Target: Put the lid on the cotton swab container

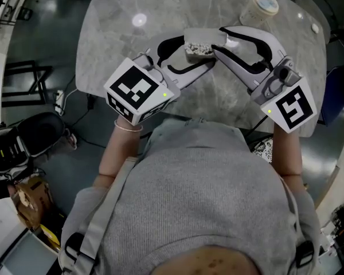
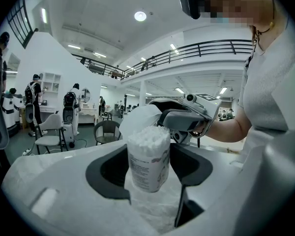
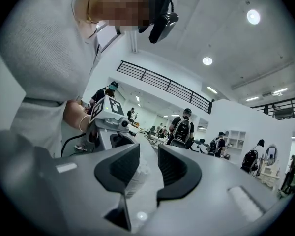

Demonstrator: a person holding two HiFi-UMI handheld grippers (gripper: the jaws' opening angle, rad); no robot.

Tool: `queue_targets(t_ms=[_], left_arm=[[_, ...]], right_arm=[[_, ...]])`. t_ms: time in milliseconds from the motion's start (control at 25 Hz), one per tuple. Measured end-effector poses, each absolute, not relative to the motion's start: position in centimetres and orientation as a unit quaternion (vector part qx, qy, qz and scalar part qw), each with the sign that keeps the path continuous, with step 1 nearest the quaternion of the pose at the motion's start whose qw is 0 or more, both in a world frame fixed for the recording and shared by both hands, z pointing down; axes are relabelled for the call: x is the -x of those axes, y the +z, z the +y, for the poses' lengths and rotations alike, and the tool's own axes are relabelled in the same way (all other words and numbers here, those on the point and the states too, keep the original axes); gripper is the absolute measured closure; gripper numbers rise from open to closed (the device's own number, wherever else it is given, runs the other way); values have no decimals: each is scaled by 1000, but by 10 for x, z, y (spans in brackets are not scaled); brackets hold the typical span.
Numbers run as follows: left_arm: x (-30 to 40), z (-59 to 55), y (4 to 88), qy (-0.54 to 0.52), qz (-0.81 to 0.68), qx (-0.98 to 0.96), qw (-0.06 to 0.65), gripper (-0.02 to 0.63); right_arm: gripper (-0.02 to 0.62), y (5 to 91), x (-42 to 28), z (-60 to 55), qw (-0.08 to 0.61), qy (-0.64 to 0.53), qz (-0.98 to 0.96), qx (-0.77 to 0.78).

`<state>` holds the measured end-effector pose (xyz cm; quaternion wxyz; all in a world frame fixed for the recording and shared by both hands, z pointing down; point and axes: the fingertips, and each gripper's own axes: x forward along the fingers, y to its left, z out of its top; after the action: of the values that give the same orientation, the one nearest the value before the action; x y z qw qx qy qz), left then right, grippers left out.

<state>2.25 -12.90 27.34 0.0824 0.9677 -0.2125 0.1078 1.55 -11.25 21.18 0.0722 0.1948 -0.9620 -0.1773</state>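
A clear cotton swab container (image 2: 147,156), packed with white swabs and open at the top, stands between the pads of my left gripper (image 2: 148,173), which is shut on it. From above, the container (image 1: 198,50) hangs over the table's near part. The pale lid (image 2: 139,118) sits tilted at the container's far rim, right at the tips of my right gripper (image 1: 218,40). In the right gripper view the jaws of that gripper (image 3: 148,167) stand a narrow gap apart, and the container (image 3: 134,179) shows just past the left pad. Whether the pads press on the lid is hidden.
The grey marble table (image 1: 132,50) holds a round cream tub (image 1: 259,6) at the far right and a small white piece (image 1: 314,27) near its edge. A dark backpack (image 1: 23,148) lies on the floor to the left. People and chairs (image 2: 54,132) stand far off.
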Motion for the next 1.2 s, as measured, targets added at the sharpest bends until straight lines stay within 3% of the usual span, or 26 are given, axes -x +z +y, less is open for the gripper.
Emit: queue_targets(t_ms=[1200], left_arm=[[-23,-135,267,90,-215,-968,87,347]], right_arm=[[469,215,-14,-104,107,-199,-959,-170]])
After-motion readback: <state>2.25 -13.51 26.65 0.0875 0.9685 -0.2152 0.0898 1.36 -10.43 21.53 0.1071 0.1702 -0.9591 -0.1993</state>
